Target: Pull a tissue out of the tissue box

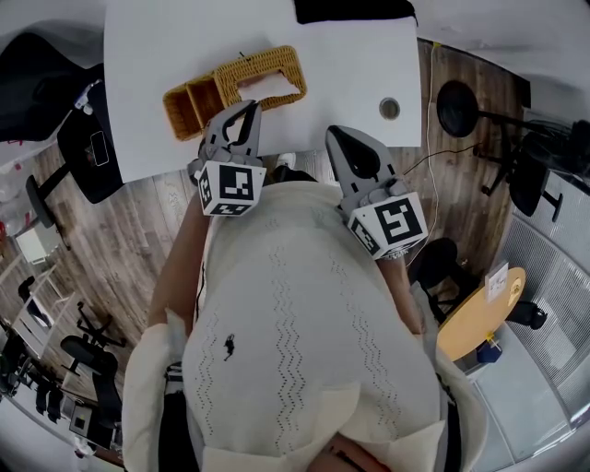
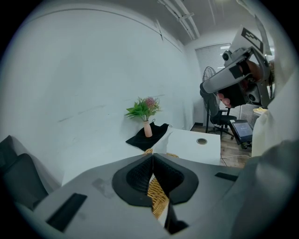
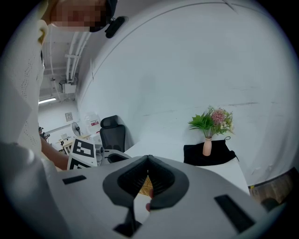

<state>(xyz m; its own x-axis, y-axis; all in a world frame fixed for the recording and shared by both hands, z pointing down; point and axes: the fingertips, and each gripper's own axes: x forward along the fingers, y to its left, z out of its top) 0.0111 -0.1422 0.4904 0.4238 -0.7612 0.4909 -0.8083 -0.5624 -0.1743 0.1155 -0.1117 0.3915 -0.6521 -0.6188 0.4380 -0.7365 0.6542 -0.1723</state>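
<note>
Head view puts the woven wicker tissue box (image 1: 261,76) in the upper middle of the frame, on the white table (image 1: 166,46), with a white tissue (image 1: 269,87) showing in its top opening and an open wicker compartment (image 1: 189,106) joined at its left end. Just below the box, the left gripper (image 1: 247,111) points up toward it, its tip near the box's lower edge; whether it touches cannot be told. In the left gripper view its claw is pressed together at the tips with nothing pinched, and wicker weave shows through the slit lower down between the pads. The right gripper (image 1: 337,136) sits to the right of the left one, over the table's near edge and apart from the box; the right gripper view shows its claw likewise closed and empty. Farther out, a round cable hole (image 1: 390,108) lies right of the box, a black cloth (image 1: 355,9) at the top edge, and a vase of flowers (image 3: 210,128) stands on that cloth.
</note>
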